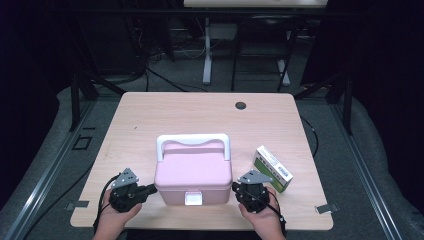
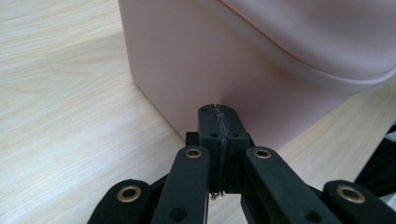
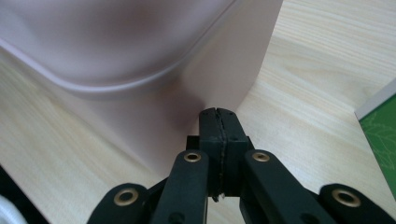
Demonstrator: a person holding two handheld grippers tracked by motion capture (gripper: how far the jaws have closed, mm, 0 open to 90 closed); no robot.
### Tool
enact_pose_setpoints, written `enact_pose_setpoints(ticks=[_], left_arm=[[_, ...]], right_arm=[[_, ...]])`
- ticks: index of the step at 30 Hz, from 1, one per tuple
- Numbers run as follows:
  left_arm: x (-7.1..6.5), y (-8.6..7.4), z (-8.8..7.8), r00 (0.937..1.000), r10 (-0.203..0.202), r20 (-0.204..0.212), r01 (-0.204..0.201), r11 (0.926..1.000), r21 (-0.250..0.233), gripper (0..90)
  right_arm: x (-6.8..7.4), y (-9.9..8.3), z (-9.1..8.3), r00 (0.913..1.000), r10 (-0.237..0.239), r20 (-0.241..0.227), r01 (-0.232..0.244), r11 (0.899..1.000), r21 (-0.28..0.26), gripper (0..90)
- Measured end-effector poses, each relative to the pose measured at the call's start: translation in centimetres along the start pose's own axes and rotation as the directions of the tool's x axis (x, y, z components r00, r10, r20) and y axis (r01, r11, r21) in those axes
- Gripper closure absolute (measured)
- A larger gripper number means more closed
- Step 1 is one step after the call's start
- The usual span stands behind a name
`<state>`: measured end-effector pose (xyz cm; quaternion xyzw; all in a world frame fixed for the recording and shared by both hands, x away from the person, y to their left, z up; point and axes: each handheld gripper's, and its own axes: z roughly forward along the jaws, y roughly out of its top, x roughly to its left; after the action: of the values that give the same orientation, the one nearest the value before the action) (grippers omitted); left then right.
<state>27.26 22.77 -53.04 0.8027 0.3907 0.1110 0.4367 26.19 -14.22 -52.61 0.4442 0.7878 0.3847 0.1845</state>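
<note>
Pink box [image 1: 193, 172] btwn L tongs [image 1: 150, 189], R tongs [image 1: 236, 188].

The box [image 1: 194, 172] sits low in the frame's centre on the table [image 1: 150, 120]. The left tool [image 1: 152, 189] flanks it lower left, the right tool [image 1: 235, 188] lower right; the carton [image 1: 272, 168] lies right of it.

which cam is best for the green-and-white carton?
High view. The green-and-white carton shows whole there, lying on the table right of the pink box, beyond the right claw. The right gripper view catches just a green corner with a white edge at its right border. The left gripper view faces the pink box wall.
</note>
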Motion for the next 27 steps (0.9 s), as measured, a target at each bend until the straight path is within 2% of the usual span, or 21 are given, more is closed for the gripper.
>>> enact_pose_setpoints(ticks=[1, 7, 10, 11, 15, 18, 19, 21, 27], left_arm=[[0.0, 0.0, 0.0, 1.0, 0.008, 0.002, -0.008, 1.0, 0.002, 89.9], [-0.1, 0.0, 0.0, 1.0, 0.0, 0.004, 0.0, 1.0, 0.009, 89.8], [-0.2, 0.0, 0.1, 0.9998, -0.017, 0.01, 0.017, 0.9999, -0.001, 89.8], [-0.2, 0.0, 0.1, 0.9999, -0.01, 0.012, 0.01, 0.9999, 0.001, 89.8], [-0.2, 0.1, 0.0, 0.9996, -0.004, 0.029, 0.004, 0.9998, 0.02, 89.5], [0.3, 0.3, -0.2, 0.9995, 0.004, 0.03, -0.005, 0.9996, 0.026, 79.5], [0.5, 0.3, -0.4, 0.9991, -0.013, 0.04, 0.013, 0.9998, 0.014, 77.4], [0.8, 0.4, -0.6, 0.9996, -0.016, 0.024, 0.016, 0.9999, -0.003, 73.3], [1.3, 0.4, -0.7, 0.9995, -0.026, 0.016, 0.026, 0.9997, -0.005, 68.3]], right_arm=[[0.0, -0.1, -0.1, 1.0, -0.007, 0.0, 0.007, 1.0, -0.003, 90.0], [0.1, -0.4, -0.5, 1.0, -0.003, 0.005, 0.003, 1.0, -0.001, 90.0], [0.3, -0.7, -0.8, 1.0, -0.001, 0.0, 0.001, 1.0, -0.001, 89.9], [0.3, -0.8, -0.9, 1.0, 0.002, 0.0, -0.002, 1.0, -0.003, 89.4], [0.0, -1.0, -1.1, 0.9997, 0.024, -0.002, -0.024, 1.0, -0.006, 82.5], [-0.9, -1.1, -1.0, 0.9981, 0.051, -0.036, -0.052, 0.999, -0.013, 76.4], [-1.2, -1.1, -1.0, 0.9974, 0.056, -0.046, -0.057, 0.998, -0.015, 75.6], [-1.6, -1.1, -1.0, 0.9955, 0.075, -0.059, -0.076, 0.997, -0.028, 73.1], [-2.0, -0.9, -1.1, 0.9975, 0.052, -0.048, -0.054, 0.997, -0.054, 71.5]])
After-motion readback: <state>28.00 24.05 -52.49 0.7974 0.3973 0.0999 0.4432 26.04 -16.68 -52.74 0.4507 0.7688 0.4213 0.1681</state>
